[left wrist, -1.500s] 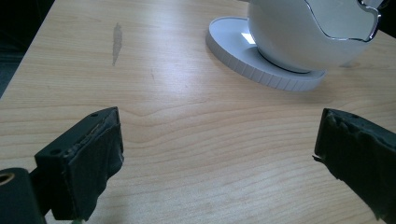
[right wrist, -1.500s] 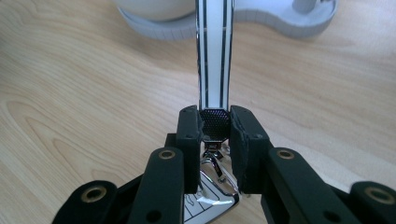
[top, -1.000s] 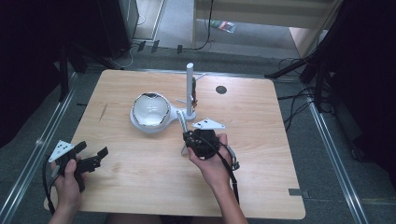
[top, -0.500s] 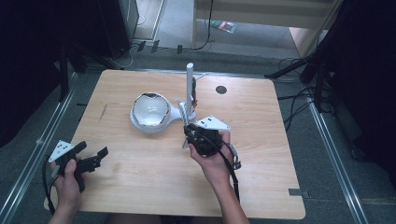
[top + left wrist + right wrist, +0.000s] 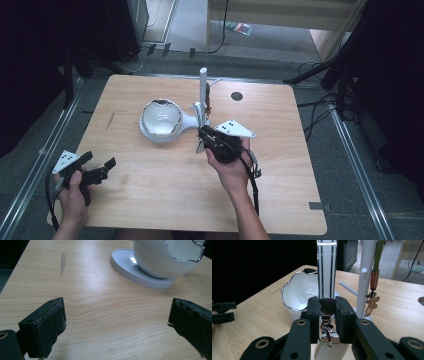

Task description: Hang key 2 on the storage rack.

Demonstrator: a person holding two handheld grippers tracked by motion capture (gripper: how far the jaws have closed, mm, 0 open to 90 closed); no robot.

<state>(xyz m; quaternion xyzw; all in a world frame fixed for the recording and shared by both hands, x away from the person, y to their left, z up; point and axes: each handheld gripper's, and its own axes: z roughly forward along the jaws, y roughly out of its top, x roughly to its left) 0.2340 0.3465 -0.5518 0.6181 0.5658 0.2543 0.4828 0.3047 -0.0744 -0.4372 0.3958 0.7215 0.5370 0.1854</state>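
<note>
Gripping a black-and-white strap by its mesh end, the right tongs are closed on it beside the white stand. The left tongs gape wide and empty over the bench, near the white bowl.

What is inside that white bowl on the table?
The white bowl looks empty: the high view shows bare glossy inside. In the right gripper view, the white strap held by the right claw covers part of it.
</note>
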